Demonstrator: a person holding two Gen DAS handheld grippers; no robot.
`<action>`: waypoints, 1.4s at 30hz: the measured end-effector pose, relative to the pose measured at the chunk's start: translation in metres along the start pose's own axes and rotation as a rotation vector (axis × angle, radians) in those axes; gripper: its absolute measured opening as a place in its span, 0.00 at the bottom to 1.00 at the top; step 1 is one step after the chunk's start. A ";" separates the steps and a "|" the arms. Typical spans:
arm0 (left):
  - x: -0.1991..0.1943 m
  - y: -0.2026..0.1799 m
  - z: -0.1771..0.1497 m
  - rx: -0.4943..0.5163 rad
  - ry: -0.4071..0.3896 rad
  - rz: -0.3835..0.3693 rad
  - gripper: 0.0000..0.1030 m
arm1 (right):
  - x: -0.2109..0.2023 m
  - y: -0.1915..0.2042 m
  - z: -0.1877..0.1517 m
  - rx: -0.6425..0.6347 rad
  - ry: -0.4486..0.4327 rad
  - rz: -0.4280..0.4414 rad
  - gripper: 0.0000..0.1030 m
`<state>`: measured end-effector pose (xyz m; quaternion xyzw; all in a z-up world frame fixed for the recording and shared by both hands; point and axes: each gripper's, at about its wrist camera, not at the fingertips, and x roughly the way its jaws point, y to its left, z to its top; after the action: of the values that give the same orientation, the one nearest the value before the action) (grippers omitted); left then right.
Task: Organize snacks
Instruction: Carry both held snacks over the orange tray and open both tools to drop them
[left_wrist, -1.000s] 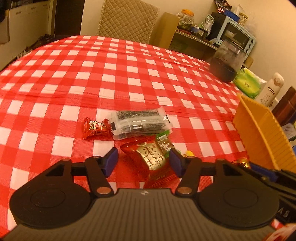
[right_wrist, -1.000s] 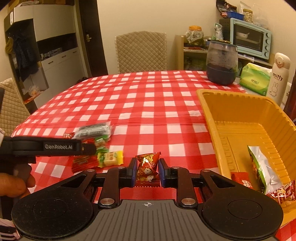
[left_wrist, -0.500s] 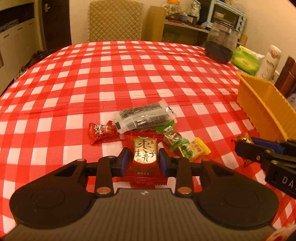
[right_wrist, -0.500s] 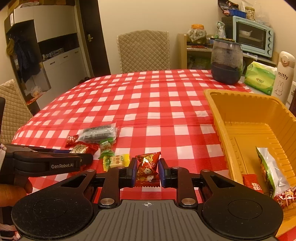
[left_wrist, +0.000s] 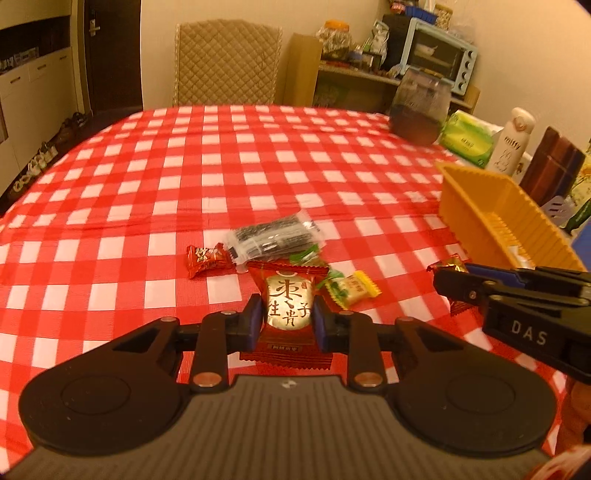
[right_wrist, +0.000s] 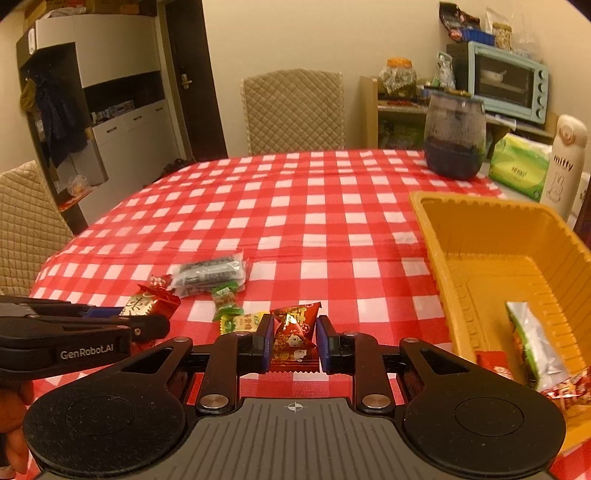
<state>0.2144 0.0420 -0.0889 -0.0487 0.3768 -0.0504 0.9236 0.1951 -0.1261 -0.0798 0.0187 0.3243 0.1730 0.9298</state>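
Two hand-held grippers are at work over the red-checked worktop (left_wrist: 258, 166). The left hand-held gripper (left_wrist: 284, 322) is clamped on one red-and-gold date packet (left_wrist: 286, 308), both blue pads pressed against its sides. The right hand-held gripper (right_wrist: 294, 341) is clamped on one red candy with a cartoon figure (right_wrist: 293, 336), held just above the cloth.

Four loose snacks lie on the worktop in a small cluster: one clear packet with dark contents (left_wrist: 275, 240), one small red wrapped candy (left_wrist: 205, 256) just to its left, one green wrapped candy (right_wrist: 225, 297) below the clear packet, and one yellow-green candy (left_wrist: 351, 288) beside it.

One orange tray (right_wrist: 461, 236) sits to the right. At least three snacks show in its near corner: one green-and-silver pouch (right_wrist: 532, 341), one red packet (right_wrist: 493, 363) and one red-patterned wrapper (right_wrist: 567, 389) cut off at the frame edge.
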 end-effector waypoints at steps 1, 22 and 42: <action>-0.005 -0.002 -0.001 -0.005 -0.004 -0.002 0.25 | -0.005 -0.001 0.000 0.006 -0.005 -0.002 0.24; -0.086 -0.085 -0.005 -0.018 -0.048 -0.079 0.25 | -0.128 -0.057 -0.027 0.192 -0.061 -0.144 0.24; -0.080 -0.189 0.027 0.118 -0.043 -0.221 0.25 | -0.184 -0.131 -0.009 0.257 -0.086 -0.289 0.24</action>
<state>0.1652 -0.1338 0.0097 -0.0364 0.3456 -0.1729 0.9216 0.0960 -0.3114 0.0038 0.0978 0.3030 -0.0060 0.9480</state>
